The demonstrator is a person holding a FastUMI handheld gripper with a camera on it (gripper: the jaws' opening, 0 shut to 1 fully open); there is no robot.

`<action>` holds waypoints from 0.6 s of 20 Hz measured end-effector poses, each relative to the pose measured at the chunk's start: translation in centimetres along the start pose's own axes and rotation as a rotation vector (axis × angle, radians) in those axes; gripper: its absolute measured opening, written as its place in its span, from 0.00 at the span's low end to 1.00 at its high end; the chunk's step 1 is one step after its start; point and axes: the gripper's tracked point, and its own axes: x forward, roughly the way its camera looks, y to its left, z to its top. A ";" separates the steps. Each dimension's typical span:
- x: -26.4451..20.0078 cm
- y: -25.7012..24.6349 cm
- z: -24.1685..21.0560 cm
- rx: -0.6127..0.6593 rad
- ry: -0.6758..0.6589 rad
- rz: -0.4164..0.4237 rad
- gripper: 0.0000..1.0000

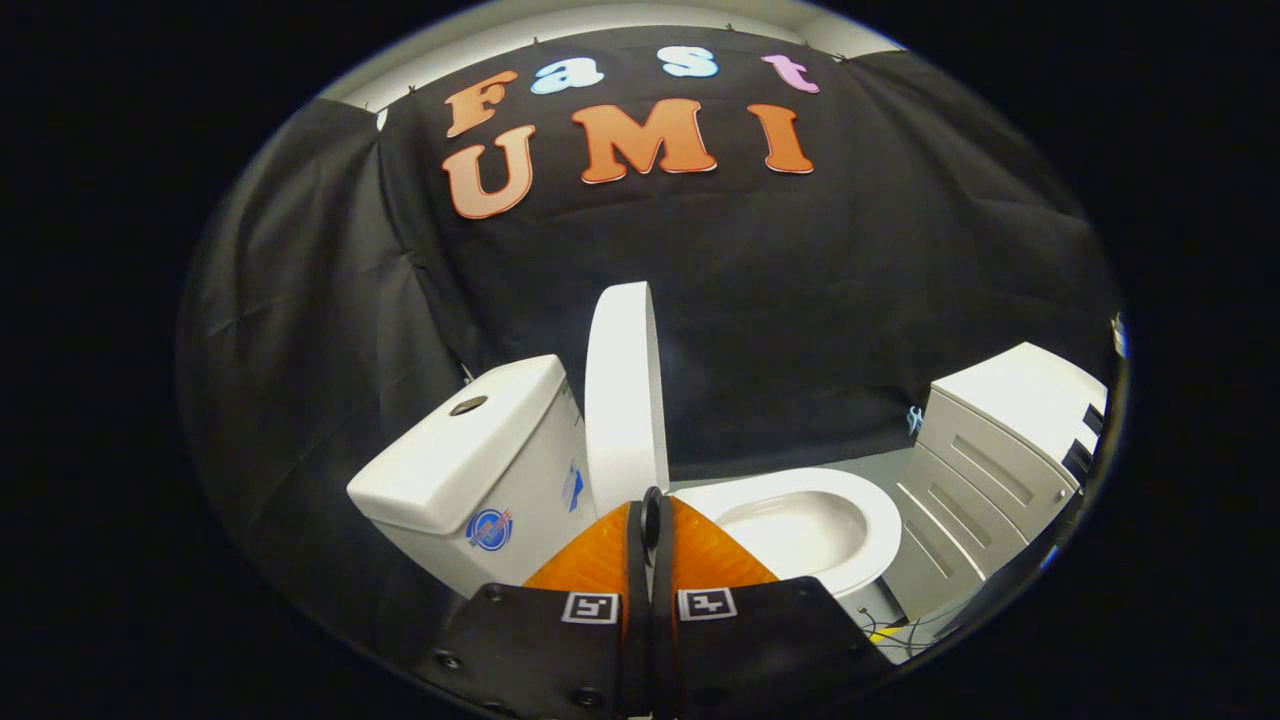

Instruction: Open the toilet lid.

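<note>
jaws closed, gripper empty | toilet lid upright, seemingly against tank

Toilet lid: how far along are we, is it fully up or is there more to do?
Done, by the look of it: the toilet lid stands upright beside the tank, and the seat and bowl lie exposed. In hand: nothing; the tool is shut, its fingers pressed together just short of the lid's lower edge, though contact can't be judged. Left: probably only drawing the tool away.
</note>
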 end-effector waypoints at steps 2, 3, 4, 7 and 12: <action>0.0 1.9 -0.3 -0.024 0.001 0.024 0.08; 0.0 2.7 -0.4 -0.033 0.004 0.034 0.08; 0.1 3.6 -0.5 -0.045 0.005 0.041 0.08; 0.1 6.3 -1.1 -0.099 0.005 0.059 0.08; 0.2 8.8 -2.1 -0.146 0.012 0.075 0.08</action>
